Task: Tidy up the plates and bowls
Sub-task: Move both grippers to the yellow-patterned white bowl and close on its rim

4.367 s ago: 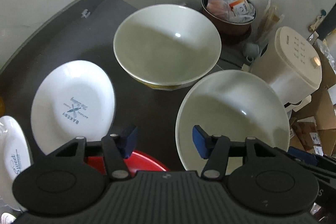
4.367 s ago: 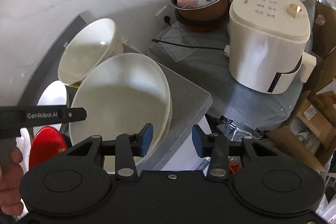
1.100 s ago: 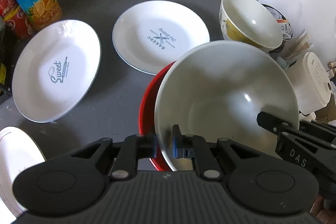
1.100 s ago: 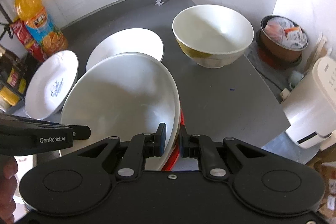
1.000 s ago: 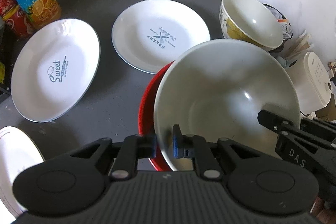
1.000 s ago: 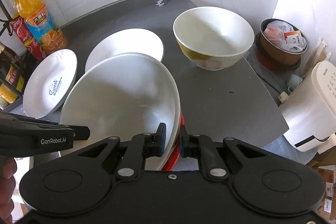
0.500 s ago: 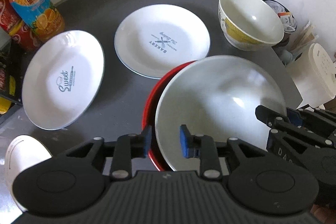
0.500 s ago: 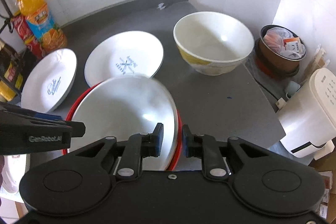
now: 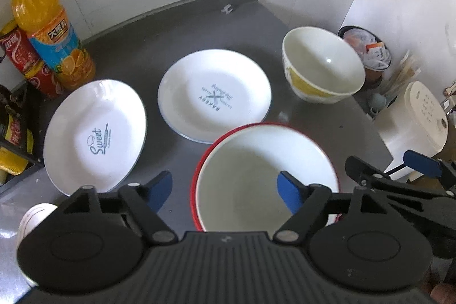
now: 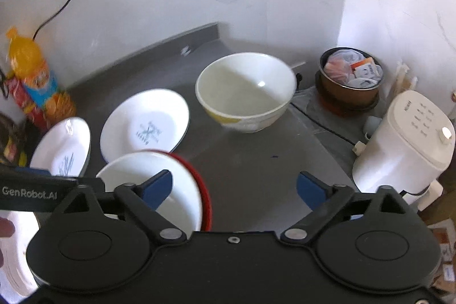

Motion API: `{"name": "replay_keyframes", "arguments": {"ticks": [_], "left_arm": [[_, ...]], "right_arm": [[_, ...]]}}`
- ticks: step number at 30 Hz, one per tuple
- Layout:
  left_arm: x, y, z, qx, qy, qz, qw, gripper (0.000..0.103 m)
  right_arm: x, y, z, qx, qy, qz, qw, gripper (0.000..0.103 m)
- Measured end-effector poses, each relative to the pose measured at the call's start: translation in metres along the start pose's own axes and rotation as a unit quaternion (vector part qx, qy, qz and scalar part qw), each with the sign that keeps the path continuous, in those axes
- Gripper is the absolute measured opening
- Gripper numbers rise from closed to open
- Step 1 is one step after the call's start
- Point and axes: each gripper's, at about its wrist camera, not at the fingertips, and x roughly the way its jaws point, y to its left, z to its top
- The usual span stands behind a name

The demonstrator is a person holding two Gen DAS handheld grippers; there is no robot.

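A white bowl (image 9: 256, 173) sits nested inside a red bowl (image 9: 196, 170) on the grey counter; both also show in the right wrist view, the white bowl (image 10: 171, 184) and the red bowl (image 10: 203, 190). My left gripper (image 9: 225, 190) is open and empty, just above their near rim. My right gripper (image 10: 233, 187) is open and empty, raised to the right of them. A cream bowl with yellow print (image 9: 322, 67) stands at the back right. A "Bakery" plate (image 9: 213, 93) and a "Sweet" plate (image 9: 94, 133) lie to the left.
An orange juice bottle (image 9: 48, 27) and red cans (image 9: 20, 53) stand at the back left. A brown pot of packets (image 10: 350, 79) and a white appliance (image 10: 407, 138) stand right of the counter edge. Another white plate (image 9: 31, 215) shows at the lower left.
Both grippers opened and let go of the white bowl, which now rests level inside the red bowl. Both grippers pulled back and up.
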Motion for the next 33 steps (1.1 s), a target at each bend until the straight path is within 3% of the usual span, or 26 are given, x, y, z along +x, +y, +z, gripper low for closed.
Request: {"name": "replay_keyframes", "arguments": {"ticks": [1,12,20,26,31,33], "left_arm": [[-0.001,-0.001,0.001,-0.001,0.001,-0.004,1.0000,0.083],[-0.006,-0.019,0.008,0.014,-0.016,-0.046,0.9987,0.086],[0.006,-0.040,0.028,0.028,-0.010,-0.030,0.9991,0.086],[0.026,-0.058,0.046,0.045,-0.010,-0.013,0.9989,0.086],[0.047,-0.073,0.056,0.063,-0.013,0.001,0.9979,0.085],[0.057,-0.076,0.060,0.066,-0.008,0.002,0.9978,0.085]], "right_arm": [[-0.002,-0.005,0.000,0.008,-0.004,-0.002,1.000,0.103],[-0.002,-0.031,-0.001,0.049,-0.017,0.002,0.999,0.103],[0.001,-0.058,0.002,0.092,-0.027,-0.010,0.995,0.103],[0.009,-0.079,0.005,0.120,-0.049,0.006,0.992,0.102],[0.022,-0.095,0.004,0.147,-0.062,0.019,0.987,0.095],[0.027,-0.100,0.003,0.155,-0.067,0.025,0.985,0.087]]}}
